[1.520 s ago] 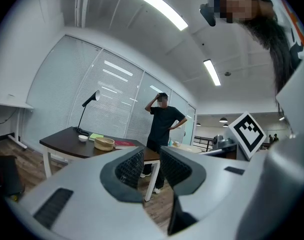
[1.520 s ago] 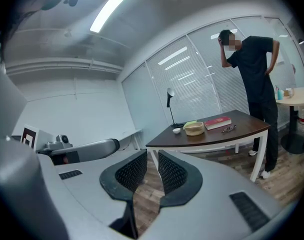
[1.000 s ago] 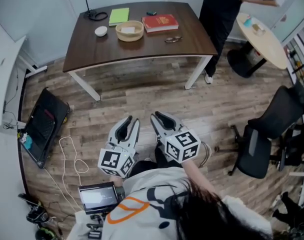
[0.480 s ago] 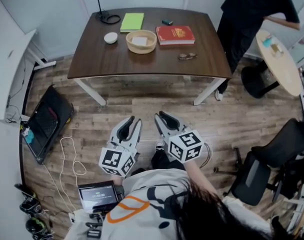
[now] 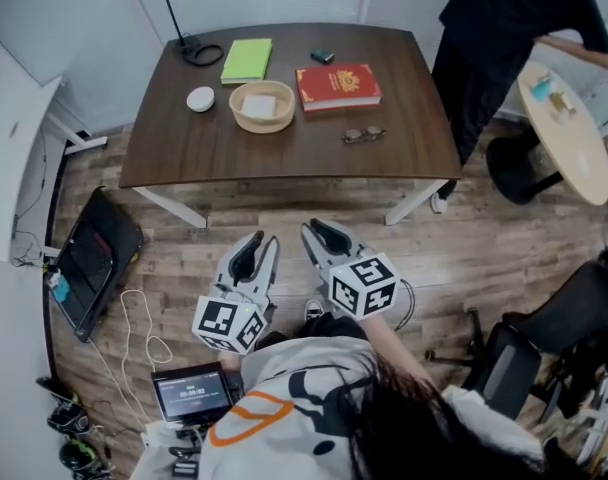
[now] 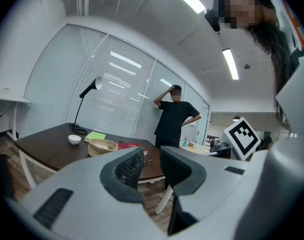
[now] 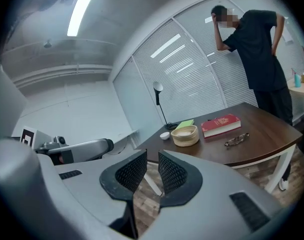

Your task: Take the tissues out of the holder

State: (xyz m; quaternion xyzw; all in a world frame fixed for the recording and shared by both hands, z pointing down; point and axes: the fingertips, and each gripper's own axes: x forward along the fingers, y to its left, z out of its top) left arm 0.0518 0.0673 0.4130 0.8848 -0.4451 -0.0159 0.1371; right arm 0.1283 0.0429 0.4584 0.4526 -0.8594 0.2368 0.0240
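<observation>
Two ribbed-pad claws, left claw (image 5: 257,241) and right claw (image 5: 315,230), sit pressed together, empty; round woven holder (image 5: 262,126) on wooden table (image 5: 284,160).

No print can be read: the gold lettering on the red book (image 5: 338,86), upper middle, and the screen (image 5: 192,396), lower left, are too small.

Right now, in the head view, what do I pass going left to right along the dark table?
Small white bowl → woven basket → red book.
</observation>
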